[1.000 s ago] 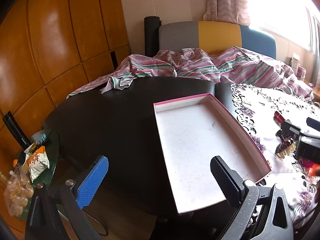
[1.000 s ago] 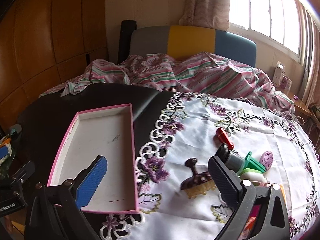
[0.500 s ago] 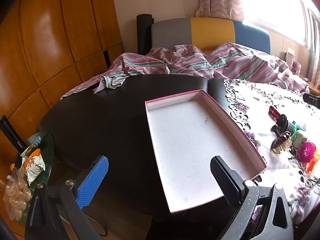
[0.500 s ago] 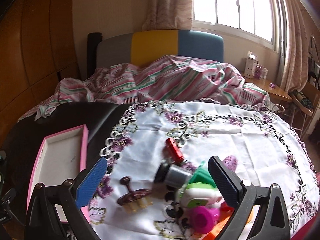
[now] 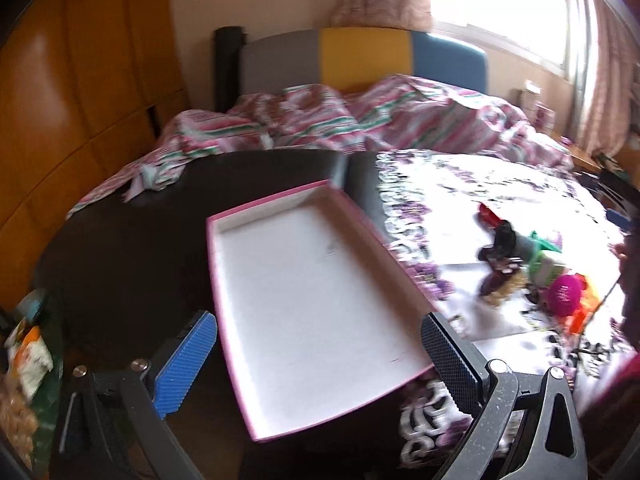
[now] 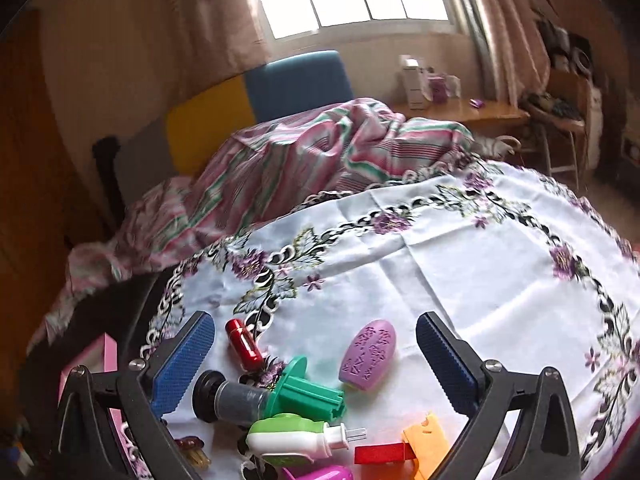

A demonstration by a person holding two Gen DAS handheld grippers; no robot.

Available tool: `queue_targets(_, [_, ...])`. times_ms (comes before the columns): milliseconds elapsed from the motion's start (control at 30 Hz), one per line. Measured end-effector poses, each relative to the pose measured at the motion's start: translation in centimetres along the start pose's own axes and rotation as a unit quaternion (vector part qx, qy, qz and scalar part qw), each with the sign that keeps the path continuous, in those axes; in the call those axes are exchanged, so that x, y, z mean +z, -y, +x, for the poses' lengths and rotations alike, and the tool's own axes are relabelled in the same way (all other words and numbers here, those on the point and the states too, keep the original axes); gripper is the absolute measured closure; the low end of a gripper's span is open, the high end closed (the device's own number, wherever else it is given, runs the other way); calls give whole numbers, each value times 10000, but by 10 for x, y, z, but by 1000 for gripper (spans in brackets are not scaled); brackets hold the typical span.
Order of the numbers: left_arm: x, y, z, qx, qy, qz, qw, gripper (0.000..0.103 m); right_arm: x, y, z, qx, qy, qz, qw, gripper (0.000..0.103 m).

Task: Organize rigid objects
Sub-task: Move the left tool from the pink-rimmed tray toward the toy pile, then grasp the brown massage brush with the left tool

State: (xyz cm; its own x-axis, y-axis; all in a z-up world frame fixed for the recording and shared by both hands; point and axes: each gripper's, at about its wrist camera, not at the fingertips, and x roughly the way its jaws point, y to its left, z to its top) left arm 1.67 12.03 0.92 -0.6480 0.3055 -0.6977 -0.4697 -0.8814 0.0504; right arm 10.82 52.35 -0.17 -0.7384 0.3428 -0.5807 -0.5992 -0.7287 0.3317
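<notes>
Since nothing is yet in the pink-rimmed tray (image 5: 308, 280), the step in hand looks like choosing a first piece from the cluster on the embroidered tablecloth (image 6: 460, 264). The purple oval piece (image 6: 369, 355) lies just beyond and between the fingers of the right gripper (image 6: 316, 356), which are spread wide with nothing in them. It rests flat, its long axis running from near-left to far-right, the embossed face up. To take it well, I would turn the wrist so the fingers close across its short width, then come down squarely; a pinch along the length would likely let it slip.

Just to its left stands a green ribbed spool (image 6: 306, 392), joined to a grey cylinder with a black cap (image 6: 224, 394) pointing left. A red metallic tube (image 6: 243, 345) lies beyond them, its long axis running away from the camera. Nearer the camera are a green-and-white plug-in device (image 6: 296, 438) with its pins pointing right, a red block (image 6: 380, 453) and an orange card (image 6: 428, 438); these sit close enough that a careless descent could nudge them.

From the left wrist view, which is blurred, the left gripper (image 5: 320, 356) also has its fingers spread and empty, hanging over the tray's near end. That tray lies on the dark worktop (image 5: 132, 260), its long axis running away from the camera, apparently just beside the tablecloth's edge. A striped quilt (image 6: 288, 168) covers the bed behind.
</notes>
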Motion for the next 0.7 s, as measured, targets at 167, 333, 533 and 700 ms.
queue_targets(167, [18,42,17,-535,-229,565,9967,0,3,15,-5,58,11,388,9992,0])
queue_targets(333, [26,88,39,-1068,-532,972,9881,0,3,14,0,88,-95,360,9993,0])
queue_targets(533, [31,134,71,-1426,-822,1112,9801,1,3,10,3,148,-174,293,9993,0])
queue_targets(700, [34,154,108,-1474,-1084,1165,9762,3,2,8,4,152,-184,237,9994,0])
